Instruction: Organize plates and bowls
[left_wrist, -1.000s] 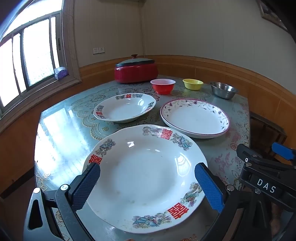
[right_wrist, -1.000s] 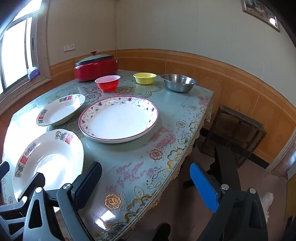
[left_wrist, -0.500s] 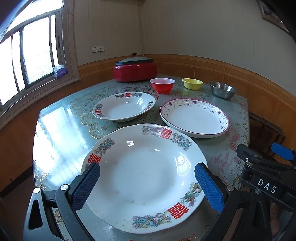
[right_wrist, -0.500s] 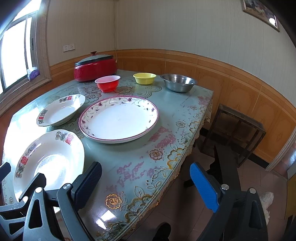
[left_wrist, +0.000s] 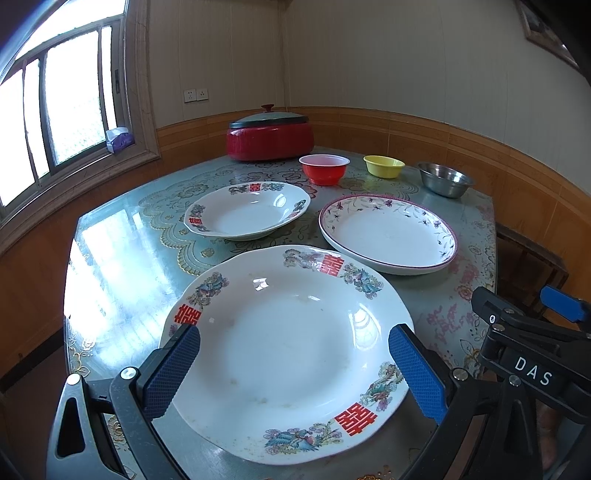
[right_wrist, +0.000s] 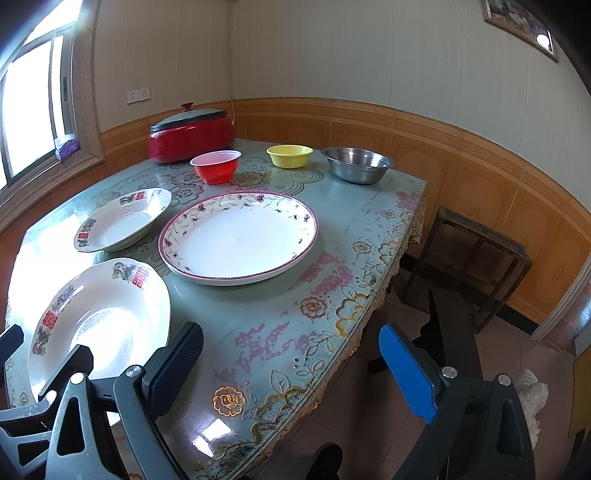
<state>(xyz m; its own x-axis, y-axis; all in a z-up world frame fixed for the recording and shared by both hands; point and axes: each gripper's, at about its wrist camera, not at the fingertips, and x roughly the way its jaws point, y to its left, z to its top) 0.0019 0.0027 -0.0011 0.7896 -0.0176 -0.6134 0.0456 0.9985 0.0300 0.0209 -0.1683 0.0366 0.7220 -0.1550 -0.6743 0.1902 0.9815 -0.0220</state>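
A large white plate with red characters (left_wrist: 288, 350) lies at the table's near edge; it also shows in the right wrist view (right_wrist: 96, 321). My left gripper (left_wrist: 293, 369) is open above it, one finger on each side, not touching. Behind stand a smaller matching deep plate (left_wrist: 247, 210) (right_wrist: 122, 219) and a purple-rimmed floral plate (left_wrist: 388, 234) (right_wrist: 238, 236). At the back are a red bowl (left_wrist: 324, 168) (right_wrist: 216, 166), a yellow bowl (left_wrist: 384, 166) (right_wrist: 290, 156) and a steel bowl (left_wrist: 445, 180) (right_wrist: 356, 164). My right gripper (right_wrist: 291, 365) is open and empty over the table's near right edge.
A red lidded pot (left_wrist: 269, 134) (right_wrist: 190, 134) stands at the table's far end. The table (right_wrist: 332, 229) has a glossy floral cover. A dark wooden stool (right_wrist: 476, 254) stands on the floor to the right. A window sill with a purple tissue pack (left_wrist: 118, 140) is on the left.
The left wrist view has shifted slightly, so the plates sit a little lower in frame. Both grippers stay open; nothing on the table has moved.
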